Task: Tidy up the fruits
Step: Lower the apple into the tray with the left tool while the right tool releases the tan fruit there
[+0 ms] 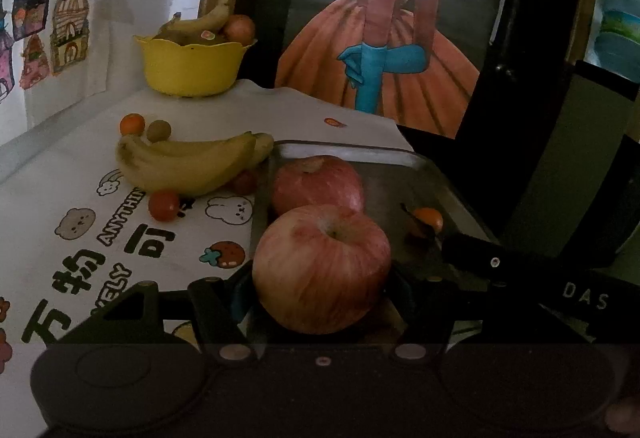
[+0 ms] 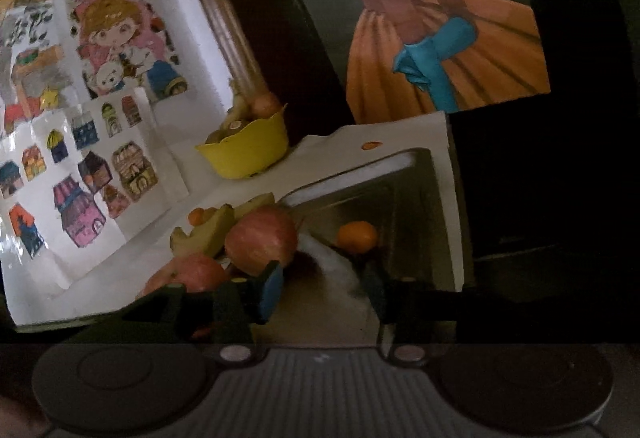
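Two apples [image 1: 322, 268] sit in one metal tray [image 1: 448, 174], the second apple [image 1: 318, 182] at twelve o'clock from the first. One small orange fruit [image 1: 429, 219] lies in the tray at three o'clock from them. One bunch of bananas [image 1: 188, 162] lies on the cloth at nine o'clock from the tray; how many fingers it has is unclear. Around the bunch are one small orange [image 1: 132, 124], one brownish round fruit [image 1: 159, 130] and two small red tomatoes [image 1: 164, 204]. One yellow bowl [image 1: 192, 68] stands at eleven o'clock, holding one banana and at least one reddish fruit.

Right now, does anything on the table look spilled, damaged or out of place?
Nothing spilled or damaged. Loose fruit still lies off the metal tray: a banana bunch, cherry tomato and small orange.
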Motion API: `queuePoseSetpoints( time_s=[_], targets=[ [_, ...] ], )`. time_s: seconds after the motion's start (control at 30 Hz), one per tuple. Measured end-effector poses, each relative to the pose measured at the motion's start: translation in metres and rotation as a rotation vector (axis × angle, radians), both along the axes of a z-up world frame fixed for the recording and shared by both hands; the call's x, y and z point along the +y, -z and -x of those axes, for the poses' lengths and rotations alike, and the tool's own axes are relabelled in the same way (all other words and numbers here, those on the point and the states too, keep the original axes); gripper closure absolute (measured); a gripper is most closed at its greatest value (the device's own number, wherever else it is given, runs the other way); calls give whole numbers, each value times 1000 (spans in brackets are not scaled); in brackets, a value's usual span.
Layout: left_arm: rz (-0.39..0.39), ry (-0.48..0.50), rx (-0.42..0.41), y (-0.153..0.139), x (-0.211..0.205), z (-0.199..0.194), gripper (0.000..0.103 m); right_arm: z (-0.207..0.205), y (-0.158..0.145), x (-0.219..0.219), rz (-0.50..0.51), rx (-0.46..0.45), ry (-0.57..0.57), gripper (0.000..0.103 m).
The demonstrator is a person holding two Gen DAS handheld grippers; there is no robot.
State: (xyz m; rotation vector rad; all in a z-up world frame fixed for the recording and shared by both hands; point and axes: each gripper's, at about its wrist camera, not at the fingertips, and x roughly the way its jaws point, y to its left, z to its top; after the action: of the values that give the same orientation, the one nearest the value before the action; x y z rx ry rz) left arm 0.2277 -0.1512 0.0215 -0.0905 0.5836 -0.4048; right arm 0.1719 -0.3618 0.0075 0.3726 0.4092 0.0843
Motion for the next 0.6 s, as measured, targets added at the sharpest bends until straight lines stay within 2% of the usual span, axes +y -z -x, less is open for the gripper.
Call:
queuePoseSetpoints(
  time_s=[0.07,0.27,0.6],
  targets=[
    [1,3,3,0,0,-1,34,1,0,0,0,-5,1,41],
    [-5,1,6,0,-1,-4,34,2,0,1,-5,-9,-5,31],
    [-1,6,-21,-3,1,-1,32,5,-1,1,-7,-9,-2,25]
  ],
)
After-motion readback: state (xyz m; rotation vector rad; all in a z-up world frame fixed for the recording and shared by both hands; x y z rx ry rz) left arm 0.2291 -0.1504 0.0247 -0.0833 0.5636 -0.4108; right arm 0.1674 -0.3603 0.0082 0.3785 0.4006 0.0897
